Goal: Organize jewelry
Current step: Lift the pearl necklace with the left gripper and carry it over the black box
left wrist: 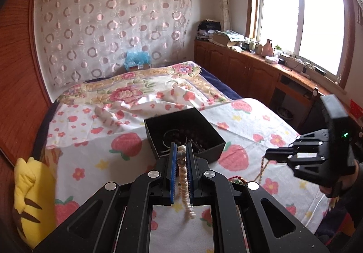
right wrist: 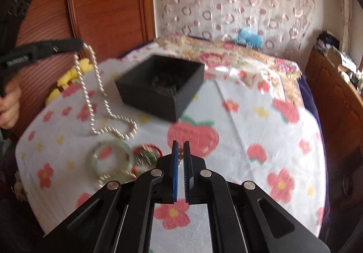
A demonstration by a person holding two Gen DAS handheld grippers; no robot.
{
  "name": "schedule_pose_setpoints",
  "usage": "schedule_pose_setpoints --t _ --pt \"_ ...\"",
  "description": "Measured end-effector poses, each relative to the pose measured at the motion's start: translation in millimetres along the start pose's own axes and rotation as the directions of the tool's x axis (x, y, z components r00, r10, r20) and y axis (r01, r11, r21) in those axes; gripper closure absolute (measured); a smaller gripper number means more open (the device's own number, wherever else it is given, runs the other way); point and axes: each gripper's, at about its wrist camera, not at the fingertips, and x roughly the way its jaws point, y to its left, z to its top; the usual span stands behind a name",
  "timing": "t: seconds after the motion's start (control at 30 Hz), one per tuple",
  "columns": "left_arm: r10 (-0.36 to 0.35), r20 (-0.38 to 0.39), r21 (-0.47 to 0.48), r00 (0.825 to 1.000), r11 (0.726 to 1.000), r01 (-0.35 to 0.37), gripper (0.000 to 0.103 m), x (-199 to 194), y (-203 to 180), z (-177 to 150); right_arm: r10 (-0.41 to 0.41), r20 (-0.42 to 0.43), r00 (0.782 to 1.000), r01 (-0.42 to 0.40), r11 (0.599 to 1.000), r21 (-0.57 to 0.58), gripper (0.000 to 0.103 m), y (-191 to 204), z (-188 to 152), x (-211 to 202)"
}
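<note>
My left gripper (left wrist: 181, 147) is shut on a white pearl necklace (left wrist: 184, 187), which hangs between its blue pads just short of the black open box (left wrist: 185, 132). In the right wrist view the left gripper (right wrist: 78, 45) holds the pearl necklace (right wrist: 95, 107) lifted, its loop trailing onto the cloth left of the black box (right wrist: 158, 85). My right gripper (right wrist: 180, 146) is shut on a thin beaded strand (left wrist: 261, 170) that dangles from the right gripper (left wrist: 268, 154) in the left wrist view. Dark bead jewelry lies inside the box.
A pale green bangle (right wrist: 111, 158) and a red-and-green bracelet (right wrist: 147, 154) lie on the strawberry-print cloth (right wrist: 238, 116) near my right gripper. A yellow plush toy (left wrist: 31, 196) sits at the bed's left edge. Wooden cabinets (left wrist: 245, 71) run under the window on the right.
</note>
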Motion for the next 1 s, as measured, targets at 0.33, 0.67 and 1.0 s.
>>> schedule_pose_setpoints --t 0.33,0.67,1.0 --pt "0.018 0.043 0.01 0.999 1.0 -0.019 0.096 -17 -2 18 -0.006 0.137 0.991 0.016 0.998 -0.067 0.098 9 50 -59" --pt "0.026 0.082 0.018 0.996 0.999 -0.028 0.096 -25 -3 44 -0.033 0.22 0.975 0.058 0.993 -0.105 0.098 12 89 -91" --pt "0.036 0.114 0.005 0.993 0.999 -0.037 0.096 -24 2 76 -0.039 0.276 0.96 0.073 0.991 -0.114 0.098 6 128 -97"
